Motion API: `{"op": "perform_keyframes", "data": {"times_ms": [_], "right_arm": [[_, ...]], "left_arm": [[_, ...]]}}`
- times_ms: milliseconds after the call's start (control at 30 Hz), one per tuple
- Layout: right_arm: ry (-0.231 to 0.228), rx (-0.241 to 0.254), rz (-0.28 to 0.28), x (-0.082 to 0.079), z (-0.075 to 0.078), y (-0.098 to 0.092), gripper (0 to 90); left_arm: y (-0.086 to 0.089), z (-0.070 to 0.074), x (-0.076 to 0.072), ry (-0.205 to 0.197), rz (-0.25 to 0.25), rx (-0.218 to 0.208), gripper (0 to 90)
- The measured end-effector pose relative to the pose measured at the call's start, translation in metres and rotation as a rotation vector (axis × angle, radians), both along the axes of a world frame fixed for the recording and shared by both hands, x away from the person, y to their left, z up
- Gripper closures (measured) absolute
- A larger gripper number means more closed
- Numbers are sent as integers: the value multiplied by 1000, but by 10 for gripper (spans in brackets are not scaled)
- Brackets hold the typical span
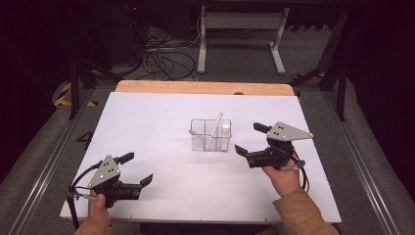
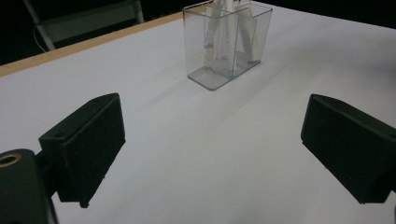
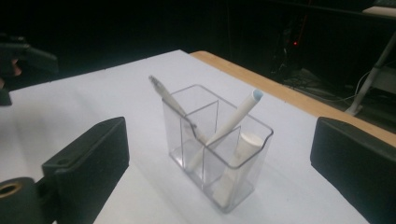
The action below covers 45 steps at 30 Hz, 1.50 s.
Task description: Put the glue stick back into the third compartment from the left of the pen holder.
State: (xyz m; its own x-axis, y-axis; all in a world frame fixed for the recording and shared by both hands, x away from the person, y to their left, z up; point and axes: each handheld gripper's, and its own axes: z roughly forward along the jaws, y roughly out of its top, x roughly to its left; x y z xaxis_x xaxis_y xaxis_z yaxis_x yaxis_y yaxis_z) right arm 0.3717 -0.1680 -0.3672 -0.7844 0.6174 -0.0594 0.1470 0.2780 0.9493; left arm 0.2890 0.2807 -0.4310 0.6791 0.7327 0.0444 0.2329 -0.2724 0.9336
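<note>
The clear plastic organizer stands mid-bench, at ten o'clock of the right gripper, both grippers' jaws wide and empty; likely light, rigid, slippery—grip opposite walls.

holder: clear | pens: white | table: white, wood edge | tongs: black

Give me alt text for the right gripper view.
A clear divided holder on a white table holds two slanted pens and an upright white tube. The right gripper has its black fingers open on either side.
</note>
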Motion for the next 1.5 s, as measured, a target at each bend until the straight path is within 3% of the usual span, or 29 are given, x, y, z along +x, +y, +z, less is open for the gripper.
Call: {"op": "perform_keyframes", "data": {"times_ms": [200,600,933,1100,1267,1500], "right_arm": [[14,-29,26,-9,-14,-14,8],[45,-21,36,-19,-44,-38,0],[77,-44,46,-20,-64,-43,0],[113,-33,46,-20,-76,-47,0],[121,-36,45,-21,-84,-48,0],[145,-73,35,-18,-94,-47,0]], "left_arm": [[0,1,-1,-5,-2,-1,71],[-1,1,-2,-9,-2,-4,70],[0,1,-2,-20,-9,4,70],[-1,1,-3,-17,-9,3,71],[-1,1,-3,-20,-9,6,70],[-1,-1,-3,-27,-9,12,71]]}}
